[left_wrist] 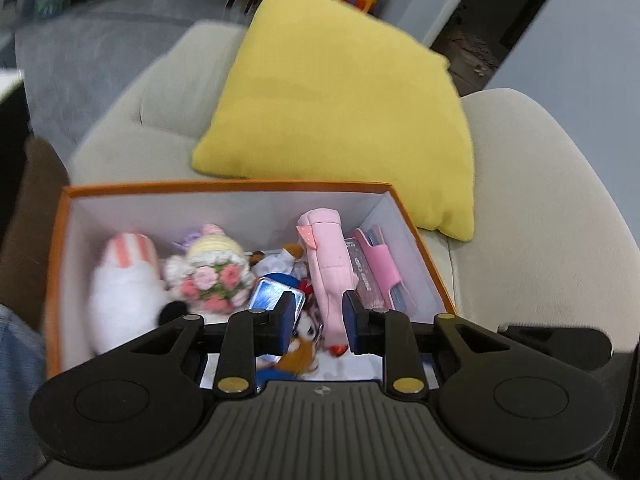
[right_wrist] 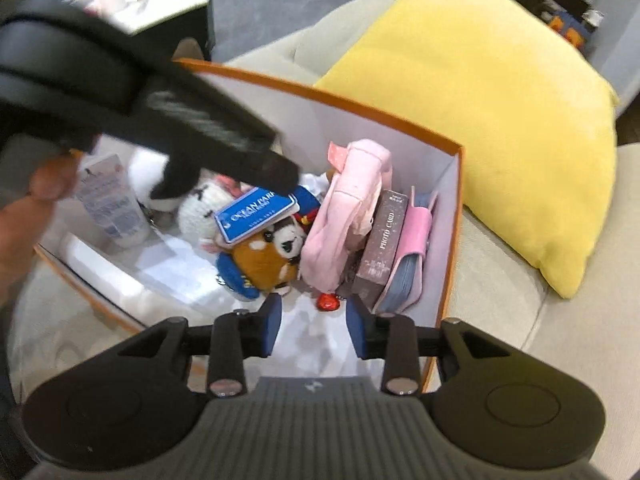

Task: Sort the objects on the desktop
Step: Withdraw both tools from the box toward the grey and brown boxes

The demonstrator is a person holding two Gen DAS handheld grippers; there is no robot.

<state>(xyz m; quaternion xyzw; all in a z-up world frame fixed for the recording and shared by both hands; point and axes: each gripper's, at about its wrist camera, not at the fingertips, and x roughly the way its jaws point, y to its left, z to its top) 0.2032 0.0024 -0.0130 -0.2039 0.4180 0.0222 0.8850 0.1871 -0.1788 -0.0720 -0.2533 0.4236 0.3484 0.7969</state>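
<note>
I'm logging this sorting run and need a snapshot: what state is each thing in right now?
Orange box: lidless, partly filled.
Left gripper: open, empty, over the box.
Right gripper: open, empty, at the box's near end.
Blue card: lying flat on the brown plush.
Pink pouch: leaning in the box.
Yellow pillow: propped on the sofa.

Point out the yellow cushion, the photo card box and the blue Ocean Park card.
yellow cushion (right_wrist: pixel 500 112), right wrist view, middle of its face.
photo card box (right_wrist: pixel 382 246), right wrist view, lettered side.
blue Ocean Park card (right_wrist: pixel 254 214), right wrist view, printed face.
</note>
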